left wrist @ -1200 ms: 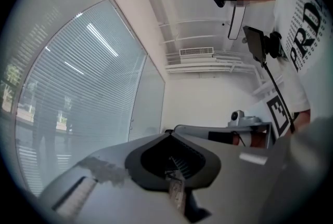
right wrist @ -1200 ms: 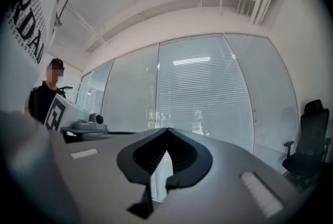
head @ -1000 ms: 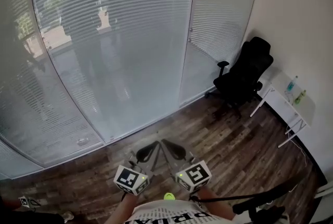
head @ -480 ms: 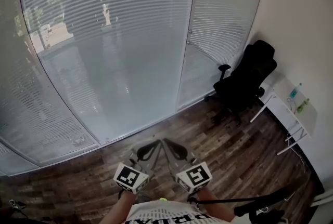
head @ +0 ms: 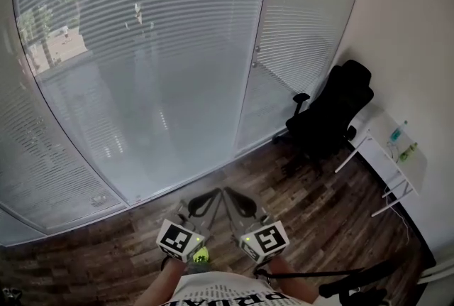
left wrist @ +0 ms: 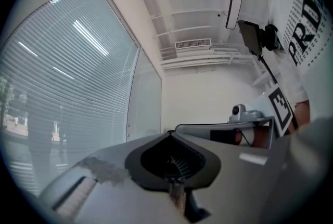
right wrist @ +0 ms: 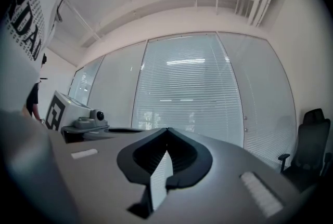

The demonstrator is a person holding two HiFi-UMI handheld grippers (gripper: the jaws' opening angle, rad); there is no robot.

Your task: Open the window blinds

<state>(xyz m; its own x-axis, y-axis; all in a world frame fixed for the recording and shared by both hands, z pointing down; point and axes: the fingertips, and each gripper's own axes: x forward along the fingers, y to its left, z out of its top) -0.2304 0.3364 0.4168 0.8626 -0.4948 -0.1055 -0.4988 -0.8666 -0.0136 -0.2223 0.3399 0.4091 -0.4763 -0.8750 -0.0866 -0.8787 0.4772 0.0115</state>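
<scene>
Left tongs and right tongs, both pressed together and empty, point toward the lowered window blinds.

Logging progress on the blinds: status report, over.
Left gripper shut, empty; right gripper shut, empty. White slatted window blinds lowered, not yet reached. Black office chair off right, not blocking.

Dark wood floor; blk office chair, white desk on it.
</scene>
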